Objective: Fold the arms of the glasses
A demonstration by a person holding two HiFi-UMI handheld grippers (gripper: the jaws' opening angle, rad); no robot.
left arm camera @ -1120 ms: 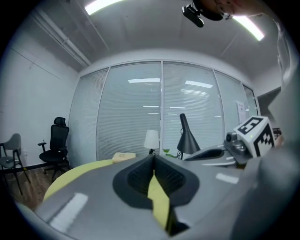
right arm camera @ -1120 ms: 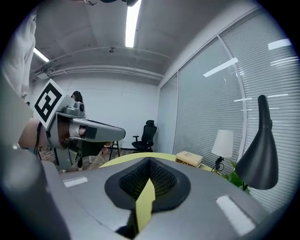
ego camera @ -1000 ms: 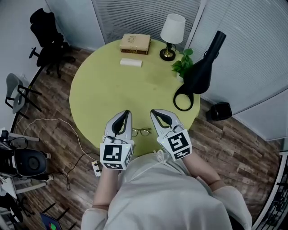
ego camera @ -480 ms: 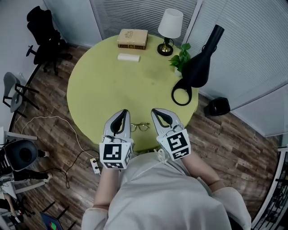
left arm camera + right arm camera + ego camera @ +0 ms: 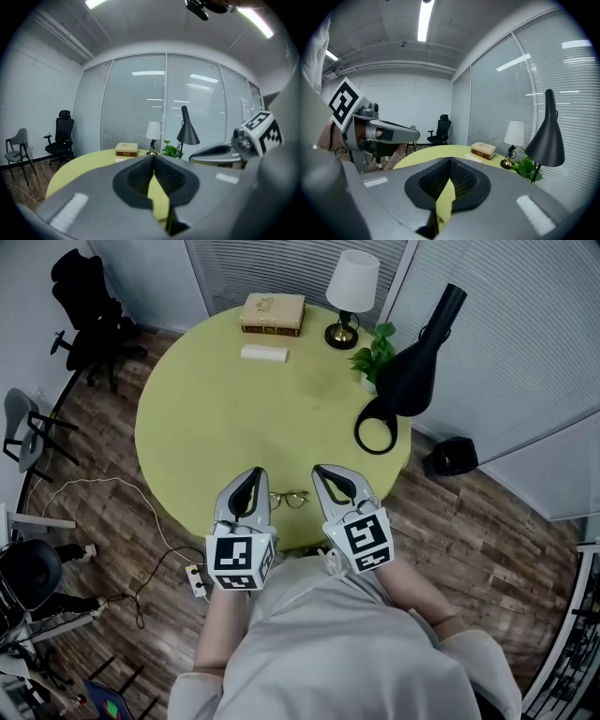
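Thin gold-framed glasses (image 5: 289, 499) lie on the round yellow-green table (image 5: 216, 418), close to its near edge, arms spread. My left gripper (image 5: 253, 473) hovers just left of them and my right gripper (image 5: 322, 472) just right, so the glasses sit between the two. Neither touches them. In the left gripper view the left gripper (image 5: 153, 157) has its tips pressed together with nothing between them. The right gripper (image 5: 450, 161) looks the same in its own view, shut and empty.
At the table's far side lie a book (image 5: 273, 313), a white case (image 5: 264, 353), a white-shaded lamp (image 5: 351, 292) and a small plant (image 5: 375, 357). A black desk lamp (image 5: 408, 381) leans at the right rim. Chairs (image 5: 84, 306) and a power strip (image 5: 195, 579) stand on the floor at left.
The table and glasses have slid slightly up and left in the head view as the camera shifted. Both grippers stay shut on either side of the glasses.
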